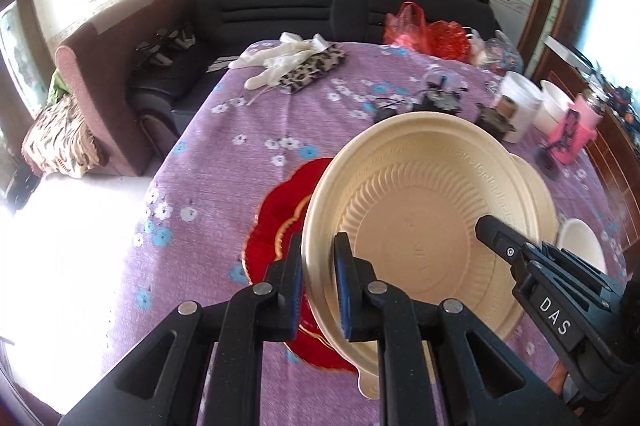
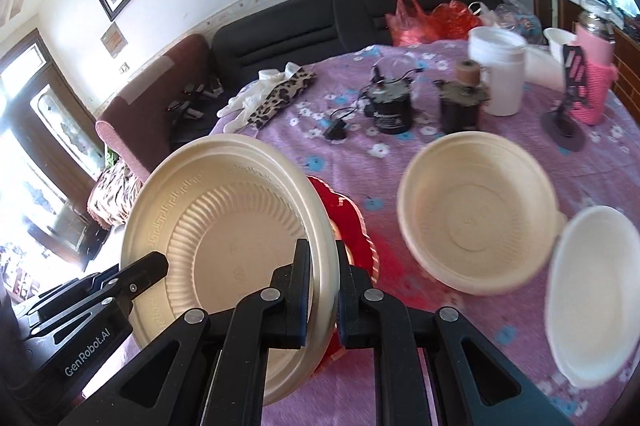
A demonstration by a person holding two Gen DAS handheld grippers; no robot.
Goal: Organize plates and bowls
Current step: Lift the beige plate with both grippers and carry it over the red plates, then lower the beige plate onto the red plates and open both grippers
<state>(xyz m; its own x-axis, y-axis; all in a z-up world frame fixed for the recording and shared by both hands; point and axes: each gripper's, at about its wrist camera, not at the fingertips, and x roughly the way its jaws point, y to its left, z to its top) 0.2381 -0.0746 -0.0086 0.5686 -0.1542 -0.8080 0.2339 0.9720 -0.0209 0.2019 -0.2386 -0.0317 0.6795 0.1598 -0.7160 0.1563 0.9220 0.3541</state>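
Note:
A cream ribbed plastic plate (image 1: 420, 226) is held tilted above the purple flowered tablecloth (image 1: 248, 154). My left gripper (image 1: 319, 290) is shut on its left rim. My right gripper (image 2: 323, 290) is shut on its right rim; the plate (image 2: 224, 246) fills the left of the right wrist view. A red scalloped plate (image 1: 276, 222) lies under it, also seen in the right wrist view (image 2: 348, 226). A cream bowl (image 2: 476, 214) sits to the right, with a white bowl (image 2: 592, 306) beside it at the right edge.
At the back of the table are a white glove and leopard pouch (image 1: 296, 66), two dark jars (image 2: 392, 106), a white cup stack (image 2: 500, 70), a pink bottle (image 2: 592, 78) and red bags (image 1: 424, 30). A dark sofa (image 1: 280, 10) stands behind.

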